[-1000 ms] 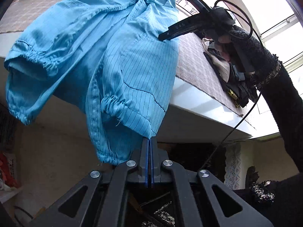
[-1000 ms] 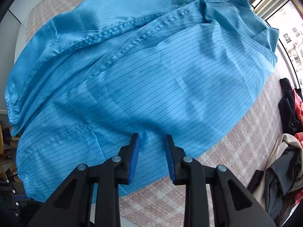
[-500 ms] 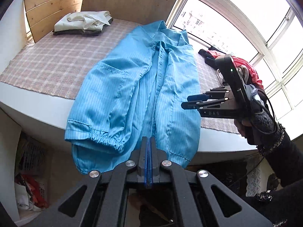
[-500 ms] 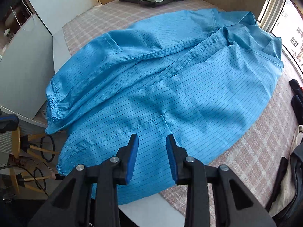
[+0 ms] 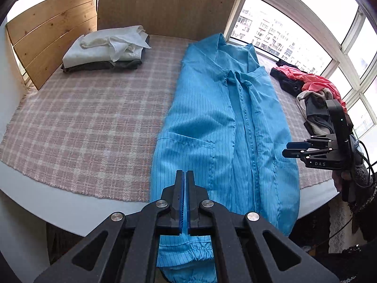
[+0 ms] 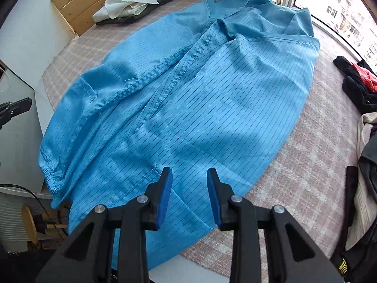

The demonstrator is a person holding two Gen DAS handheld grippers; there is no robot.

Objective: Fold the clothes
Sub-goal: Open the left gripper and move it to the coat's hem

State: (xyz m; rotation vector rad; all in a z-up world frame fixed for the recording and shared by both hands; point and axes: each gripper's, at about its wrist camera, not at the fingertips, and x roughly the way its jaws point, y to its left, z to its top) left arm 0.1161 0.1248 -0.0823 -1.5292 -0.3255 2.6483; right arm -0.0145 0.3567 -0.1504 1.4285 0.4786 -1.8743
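The blue coat [image 5: 219, 129] lies lengthwise on the tabletop [image 5: 70, 210], collar at 12 o'clock, hem overhanging at 6, apparently spread for folding. Left gripper [image 5: 184, 200] fingers pressed together, empty; right gripper [image 6: 189, 195] fingers parted, empty.

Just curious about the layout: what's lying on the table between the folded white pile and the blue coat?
Nothing but bare checked cloth. The left wrist view shows it best: the folded white pile sits far left, the blue coat lies lengthwise to its right.
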